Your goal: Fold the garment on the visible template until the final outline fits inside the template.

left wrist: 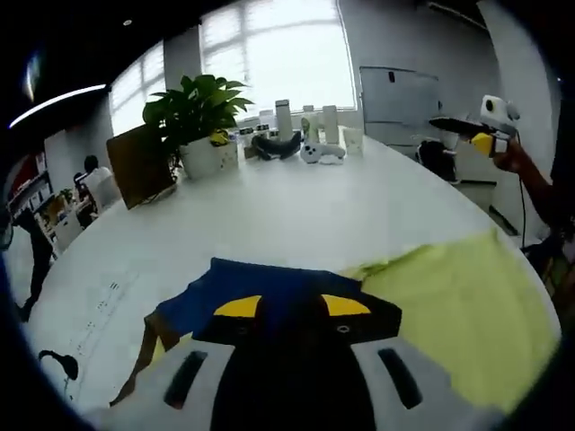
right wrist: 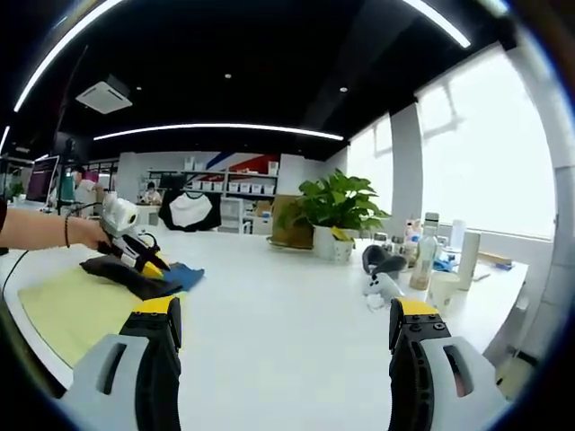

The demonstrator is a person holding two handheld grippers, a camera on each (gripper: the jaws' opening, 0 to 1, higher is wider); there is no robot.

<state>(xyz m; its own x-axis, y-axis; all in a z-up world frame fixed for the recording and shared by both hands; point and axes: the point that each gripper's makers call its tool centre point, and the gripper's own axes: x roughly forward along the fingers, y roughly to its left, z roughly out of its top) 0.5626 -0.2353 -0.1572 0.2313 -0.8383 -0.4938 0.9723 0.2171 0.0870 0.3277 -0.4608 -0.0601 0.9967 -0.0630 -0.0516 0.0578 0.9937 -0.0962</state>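
A dark blue and black garment (left wrist: 260, 285) lies bunched at the left edge of the yellow-green template (left wrist: 449, 305) on the white table (left wrist: 287, 215). My left gripper (left wrist: 292, 307) is shut on a black fold of it, with cloth filling the gap between the yellow-tipped fingers. In the right gripper view a hand holds the left gripper (right wrist: 135, 251) low over the garment (right wrist: 135, 274) and the template (right wrist: 67, 310). My right gripper (right wrist: 286, 314) is open and holds nothing, well above the table; it is also visible far right as the right gripper (left wrist: 492, 126).
A potted plant (left wrist: 198, 117) (right wrist: 337, 211) stands at the table's far side, beside a brown board (left wrist: 139, 166). Near it are headphones (left wrist: 278, 145), a white controller (left wrist: 321, 154), and bottles and cups (right wrist: 427, 260). The table edge (left wrist: 503, 238) curves on the right. People sit in the background.
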